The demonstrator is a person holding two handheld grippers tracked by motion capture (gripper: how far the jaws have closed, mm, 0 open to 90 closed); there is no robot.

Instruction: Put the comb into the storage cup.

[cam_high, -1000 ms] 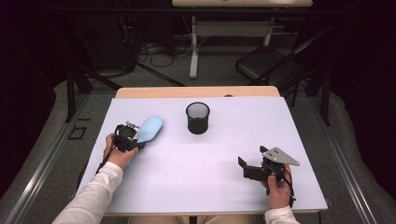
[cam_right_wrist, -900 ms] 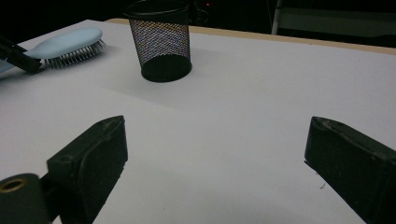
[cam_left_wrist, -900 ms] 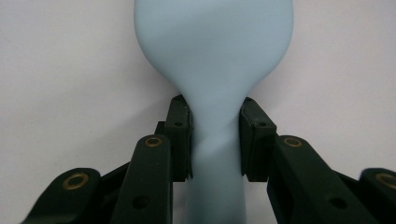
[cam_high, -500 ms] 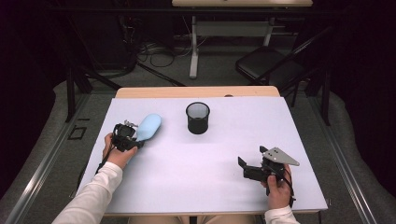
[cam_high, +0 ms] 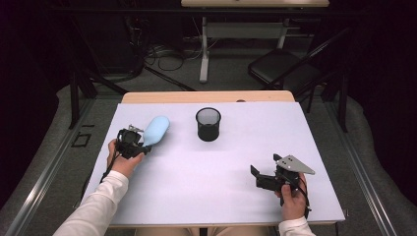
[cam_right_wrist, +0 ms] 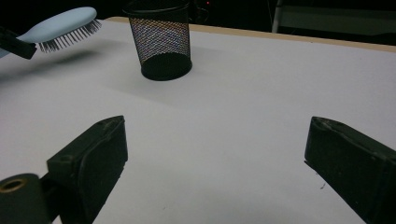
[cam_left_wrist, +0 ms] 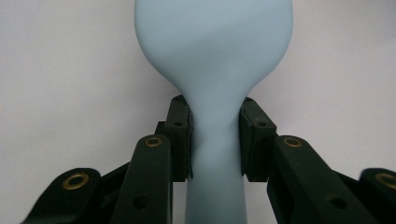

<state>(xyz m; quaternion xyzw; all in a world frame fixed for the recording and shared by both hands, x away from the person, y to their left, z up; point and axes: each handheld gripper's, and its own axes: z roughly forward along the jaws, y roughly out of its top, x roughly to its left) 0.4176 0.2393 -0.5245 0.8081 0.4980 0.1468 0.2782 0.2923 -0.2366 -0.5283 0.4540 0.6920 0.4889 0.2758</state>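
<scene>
A pale blue hairbrush (cam_high: 156, 130) hangs above the white table at the left, bristles down, as the right gripper view shows (cam_right_wrist: 63, 25). My left gripper (cam_high: 140, 146) is shut on its handle; in the left gripper view both pads (cam_left_wrist: 180, 140) press the narrow neck of the hairbrush (cam_left_wrist: 215, 51). A black mesh cup (cam_high: 208, 124) stands upright at the middle back of the table, also in the right gripper view (cam_right_wrist: 160, 39). My right gripper (cam_high: 263, 174) rests low near the front right, jaws wide open with nothing between them (cam_right_wrist: 215, 163).
The white table top (cam_high: 211, 182) has a wooden strip at its far edge (cam_high: 206, 96). Behind the table stand a black chair (cam_high: 285, 69) and a desk leg with cables on the floor.
</scene>
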